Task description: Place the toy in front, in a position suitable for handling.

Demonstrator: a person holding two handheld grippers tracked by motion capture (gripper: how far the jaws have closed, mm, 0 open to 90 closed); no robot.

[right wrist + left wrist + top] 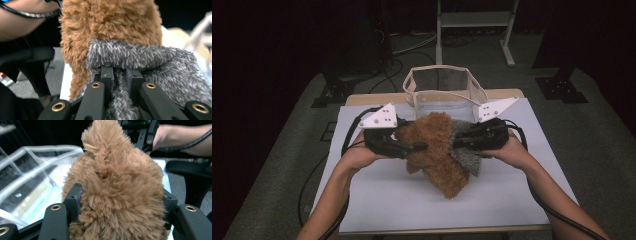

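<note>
High view: clear bin (pixel 444 87), nothing inside.

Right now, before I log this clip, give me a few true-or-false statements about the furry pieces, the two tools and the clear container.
1. The left tool grips the brown fuzzy piece. True.
2. The right tool hangs open with nothing in it. False: it is shut on the grey fuzzy piece.
3. The clear container sits on the table's far side, beyond both hands. True.
4. The brown piece lies flat on the table, untouched. False: it is held up between both tools.
5. The grey piece is inside the container. False: it is at the right tool.
</note>
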